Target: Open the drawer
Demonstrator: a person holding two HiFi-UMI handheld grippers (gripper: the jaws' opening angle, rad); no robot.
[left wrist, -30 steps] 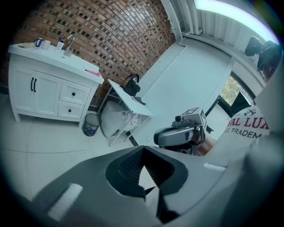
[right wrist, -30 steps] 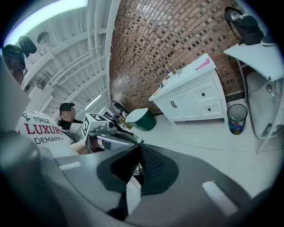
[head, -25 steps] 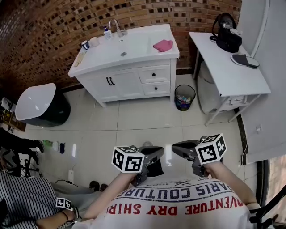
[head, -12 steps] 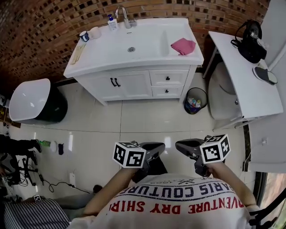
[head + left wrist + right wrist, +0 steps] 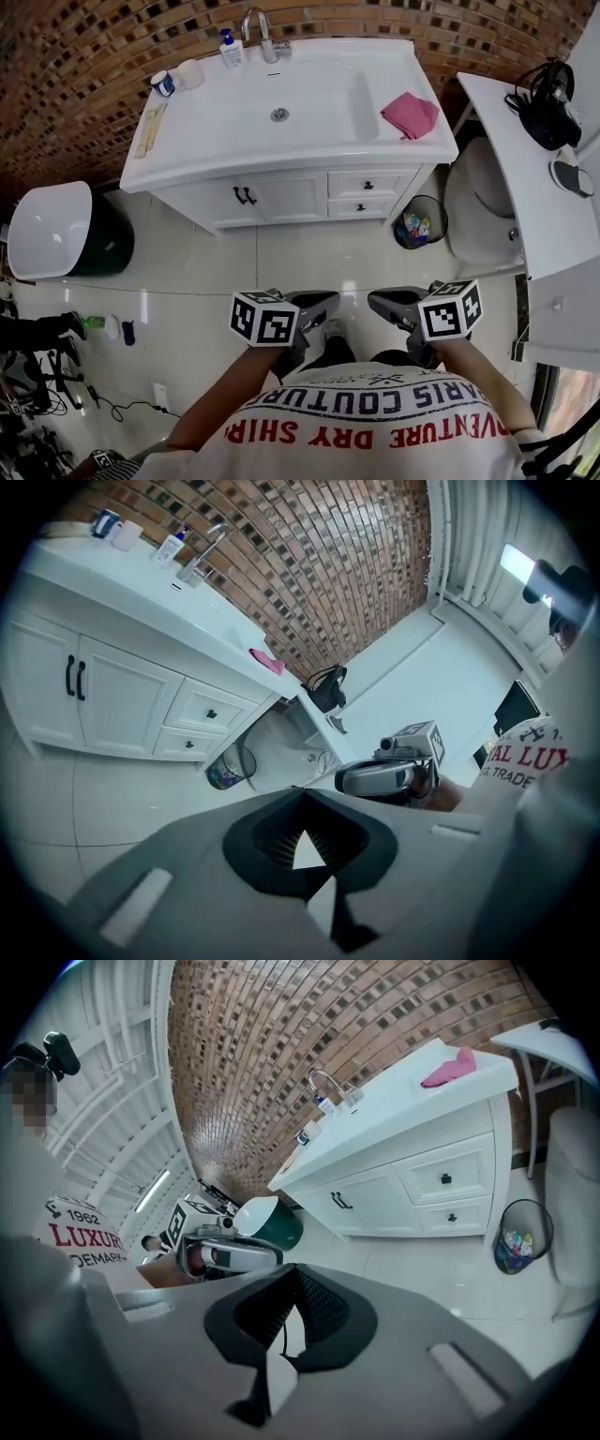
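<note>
white vanity drawers (image 5: 367, 185) sit closed; left gripper (image 5: 328, 302) and right gripper (image 5: 377, 304), well apart from them, hold jaws together, empty.

Two drawers (image 5: 367, 185), two doors (image 5: 281, 198), one cloth (image 5: 410, 114), one bin (image 5: 418, 228)

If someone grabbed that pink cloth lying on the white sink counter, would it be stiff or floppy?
Probably floppy: the crumpled pink cloth lies in soft folds on the white sink counter. Likely light for its size, and unlikely to roll, since it sits flat.
</note>
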